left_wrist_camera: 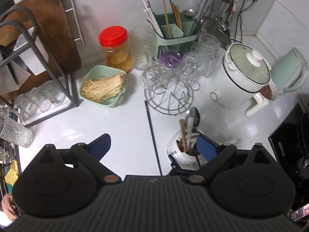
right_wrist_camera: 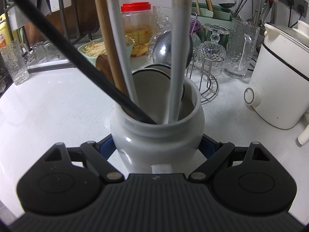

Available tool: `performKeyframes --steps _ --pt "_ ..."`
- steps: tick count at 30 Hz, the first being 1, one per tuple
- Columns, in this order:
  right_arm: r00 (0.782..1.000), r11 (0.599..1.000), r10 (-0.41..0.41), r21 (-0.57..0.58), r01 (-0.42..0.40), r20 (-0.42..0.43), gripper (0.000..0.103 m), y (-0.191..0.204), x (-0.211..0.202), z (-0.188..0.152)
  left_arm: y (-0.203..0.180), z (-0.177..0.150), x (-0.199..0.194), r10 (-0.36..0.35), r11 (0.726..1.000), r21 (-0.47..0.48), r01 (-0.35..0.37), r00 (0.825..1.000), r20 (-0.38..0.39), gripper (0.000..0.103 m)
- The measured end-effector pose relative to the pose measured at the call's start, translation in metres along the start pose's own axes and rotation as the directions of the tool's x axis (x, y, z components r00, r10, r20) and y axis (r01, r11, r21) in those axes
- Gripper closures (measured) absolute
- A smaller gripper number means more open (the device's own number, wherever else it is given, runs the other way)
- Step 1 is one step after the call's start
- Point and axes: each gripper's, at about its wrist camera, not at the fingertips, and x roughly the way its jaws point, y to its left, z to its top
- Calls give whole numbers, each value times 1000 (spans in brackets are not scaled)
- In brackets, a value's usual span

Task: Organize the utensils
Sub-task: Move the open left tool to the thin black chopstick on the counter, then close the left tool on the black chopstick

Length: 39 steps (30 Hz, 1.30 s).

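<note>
A white ceramic jar (right_wrist_camera: pixel 157 135) stands on the white counter and holds several utensils: a metal ladle (right_wrist_camera: pixel 170 49), a wooden handle (right_wrist_camera: pixel 108 44), white handles and a black rod (right_wrist_camera: pixel 63 38). My right gripper (right_wrist_camera: pixel 157 147) is shut on the jar, its blue pads pressed to both sides. In the left wrist view the same jar (left_wrist_camera: pixel 183 152) sits low right of centre with the spoon (left_wrist_camera: pixel 194 116) sticking up. My left gripper (left_wrist_camera: pixel 152 147) is open and empty above the counter, its right finger next to the jar. A green utensil caddy (left_wrist_camera: pixel 173 31) with chopsticks stands at the back.
A red-lidded jar (left_wrist_camera: pixel 115 48), a green basket of enoki mushrooms (left_wrist_camera: pixel 102 87), a wire rack with glass cups (left_wrist_camera: pixel 170 77), a white electric pot (left_wrist_camera: pixel 245 75), a mint kettle (left_wrist_camera: pixel 289 71) and a dish rack with cutting board (left_wrist_camera: pixel 38 58) crowd the counter. Ladles hang on the wall (left_wrist_camera: pixel 218 9).
</note>
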Motion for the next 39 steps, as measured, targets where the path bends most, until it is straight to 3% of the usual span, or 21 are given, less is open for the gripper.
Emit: performKeyframes --steps 6,15,22,30,36,39 --pt "1000 1000 -9 11 9 -13 12 -1 -1 1 24 -18 16 51 997 -48 -52 998 -22 3" --pt "1000 999 -22 26 22 -16 12 -5 -7 -4 61 -71 71 -43 990 -136 35 998 -53 4" --pt "999 998 -41 41 42 -18 12 -10 -16 -12 64 -98 122 -57 983 -178 44 996 -67 5" --pt "998 997 -54 55 55 -23 12 -15 -24 -18 49 -88 171 -69 983 -175 59 996 -52 9" --pt "998 997 -56 59 57 -32 12 -16 -27 -18 34 -60 211 -75 985 -157 66 996 -54 24" --pt "998 997 -52 54 53 -33 12 -17 -27 -19 30 -48 233 -60 989 -136 53 997 -49 37"
